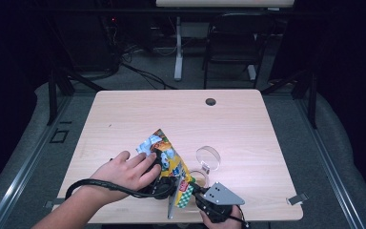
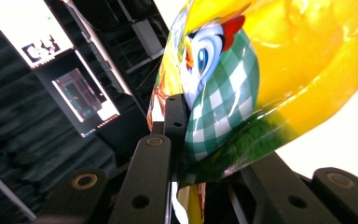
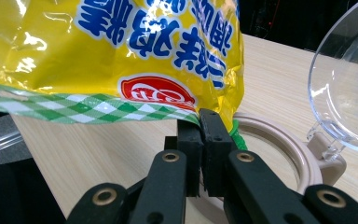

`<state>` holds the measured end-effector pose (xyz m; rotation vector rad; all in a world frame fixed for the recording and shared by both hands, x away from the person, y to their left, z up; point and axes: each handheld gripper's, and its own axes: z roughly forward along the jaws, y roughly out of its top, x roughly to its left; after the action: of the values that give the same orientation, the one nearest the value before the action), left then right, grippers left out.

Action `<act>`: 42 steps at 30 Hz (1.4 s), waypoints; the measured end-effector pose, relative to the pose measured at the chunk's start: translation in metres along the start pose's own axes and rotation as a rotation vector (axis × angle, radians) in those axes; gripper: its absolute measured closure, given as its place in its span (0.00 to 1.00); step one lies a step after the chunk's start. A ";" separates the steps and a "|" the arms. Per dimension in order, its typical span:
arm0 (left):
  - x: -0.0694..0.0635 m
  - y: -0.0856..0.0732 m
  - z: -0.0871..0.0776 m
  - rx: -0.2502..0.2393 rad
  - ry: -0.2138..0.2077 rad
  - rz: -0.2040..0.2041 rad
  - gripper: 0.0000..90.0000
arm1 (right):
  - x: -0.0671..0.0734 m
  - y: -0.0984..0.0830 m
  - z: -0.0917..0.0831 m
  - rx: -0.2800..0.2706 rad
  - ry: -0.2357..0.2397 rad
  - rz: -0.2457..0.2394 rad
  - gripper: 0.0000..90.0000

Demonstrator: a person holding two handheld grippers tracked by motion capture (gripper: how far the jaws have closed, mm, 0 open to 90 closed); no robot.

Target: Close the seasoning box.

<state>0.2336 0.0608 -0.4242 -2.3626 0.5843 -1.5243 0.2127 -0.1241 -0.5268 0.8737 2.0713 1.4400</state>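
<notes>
Both tongs (image 3: pixel 200 122) clamped on snack bag (image 3: pixel 112 51)

My black two-jaw grippers (image 3: pixel 200 135) show brass-ringed screws; the right one (image 1: pixel 214 202) carries a perforated grey triangular plate, and a black cable (image 1: pixel 100 186) trails.

rt hand-held gripper (image 3: pixel 200 128) clamped on yellow snack bag (image 3: pixel 121 56) edge | clear-lid container (image 3: pixel 307 158) beside

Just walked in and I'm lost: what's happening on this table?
A person holds a yellow snack bag up over the wooden table with two handheld tools. The left gripper and the right gripper are each shut on the bag's checkered bottom edge. A container with its clear lid flipped open sits just beside the bag.
</notes>
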 end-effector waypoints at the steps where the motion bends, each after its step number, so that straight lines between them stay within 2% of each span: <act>1: -0.002 -0.001 0.001 0.000 -0.007 -0.011 0.91 | 0.000 0.000 0.000 0.000 0.000 -0.001 0.98; 3: -0.004 -0.002 0.002 0.001 -0.011 -0.018 0.90 | 0.000 0.000 0.000 0.002 0.000 -0.007 0.98; 9: -0.011 -0.007 0.007 -0.012 -0.040 -0.086 0.90 | 0.000 0.000 0.000 -0.003 -0.004 -0.004 0.98; 20: -0.022 -0.011 0.012 -0.022 -0.063 -0.144 0.90 | 0.002 0.000 0.001 -0.003 -0.001 -0.013 0.98; 23: -0.027 -0.013 0.015 -0.035 -0.075 -0.184 0.90 | 0.002 0.000 0.001 -0.002 0.000 -0.015 0.98; 31: -0.035 -0.015 0.020 -0.044 -0.103 -0.240 0.90 | 0.002 0.000 0.000 -0.008 0.004 -0.014 0.98; 34: -0.037 -0.015 0.021 -0.047 -0.105 -0.247 0.90 | 0.001 0.001 0.000 -0.005 0.003 -0.016 0.98; 36: -0.040 -0.015 0.023 -0.054 -0.116 -0.272 0.90 | 0.001 0.001 0.000 -0.005 0.003 -0.016 0.98; 39: -0.041 -0.015 0.024 -0.054 -0.122 -0.277 0.90 | 0.001 0.001 -0.001 -0.007 0.003 -0.015 0.98; 40: -0.041 -0.015 0.024 -0.054 -0.123 -0.279 0.90 | -0.001 0.003 -0.006 0.065 0.021 -0.028 0.98; 41: -0.042 -0.015 0.024 -0.056 -0.123 -0.284 0.90 | 0.001 0.001 -0.001 -0.009 0.004 -0.013 0.98; 42: -0.042 -0.015 0.025 -0.057 -0.125 -0.288 0.90 | 0.000 0.001 -0.001 -0.011 0.004 -0.014 0.98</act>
<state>0.2433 0.0944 -0.4618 -2.6555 0.2701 -1.4719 0.2118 -0.1242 -0.5256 0.8508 2.0661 1.4456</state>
